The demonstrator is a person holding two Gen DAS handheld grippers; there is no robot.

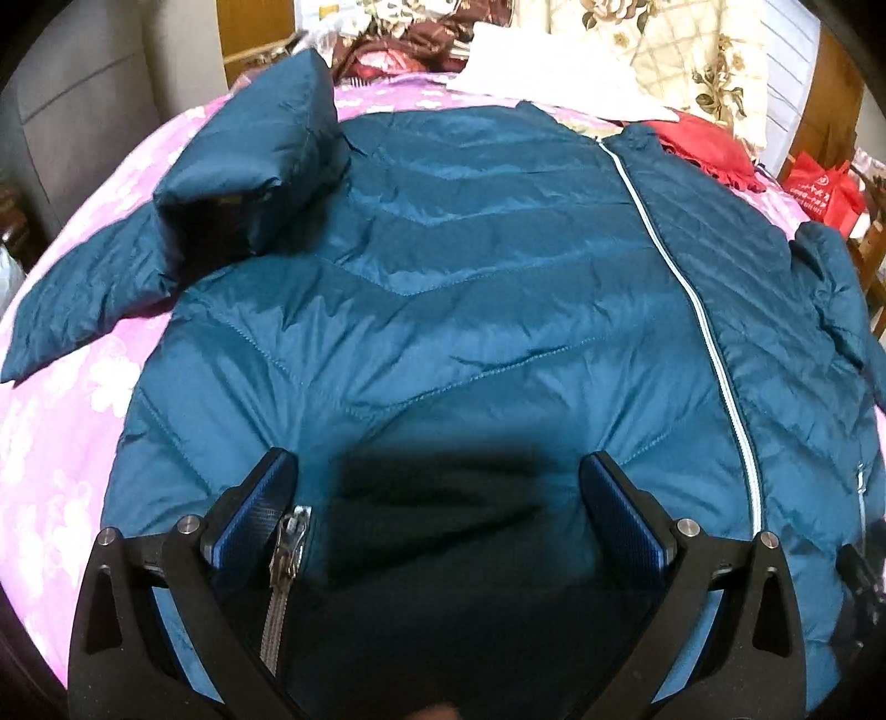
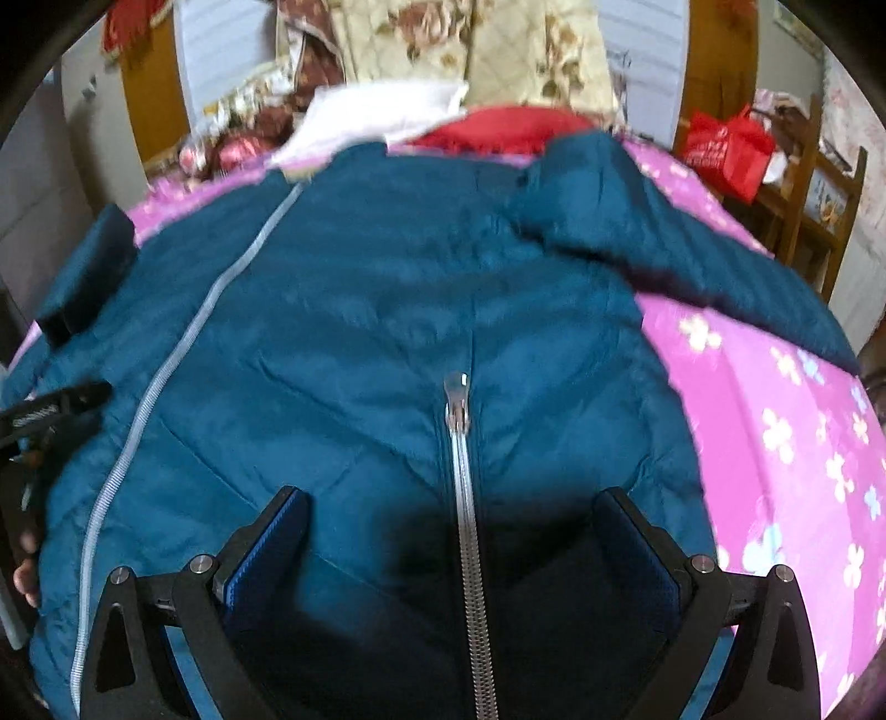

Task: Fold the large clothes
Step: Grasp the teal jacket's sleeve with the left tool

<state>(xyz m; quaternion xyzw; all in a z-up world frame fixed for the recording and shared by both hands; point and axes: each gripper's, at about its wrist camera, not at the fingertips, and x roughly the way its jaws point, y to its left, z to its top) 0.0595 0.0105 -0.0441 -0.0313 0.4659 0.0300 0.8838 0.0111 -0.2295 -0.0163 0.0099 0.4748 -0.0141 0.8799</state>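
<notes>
One teal quilted puffer jacket (image 1: 443,288) lies spread flat on the bed, straight ahead of both grippers and running under their fingers. Its pale front zipper (image 1: 692,310) runs away to the right of the left gripper (image 1: 437,476), while a pocket zipper with a metal pull (image 1: 290,540) sits just beside that gripper's left finger. In the right wrist view a second pocket zipper (image 2: 462,476) runs forward between the fingers of the right gripper (image 2: 451,515). Two sleeves show: one (image 1: 83,299) ahead and left of the left gripper, partly doubled up into a raised fold, the other (image 2: 681,260) ahead and right of the right gripper, lying out across the bedding.

The left gripper is released, fingers spread wide just over the jacket's near edge. The right gripper is likewise released, its blue pads (image 2: 271,554) apart on either side of the zipper.

The bed carries a pink sheet printed with white flowers (image 2: 786,443). Beyond the jacket lie a red cloth (image 1: 703,144), a white folded cloth (image 1: 531,61) and a cream floral quilt (image 2: 476,50) piled at the far end. One red shopping bag (image 2: 725,147) with white print too blurred to read sits on a wooden chair (image 2: 814,188), far ahead to the right
</notes>
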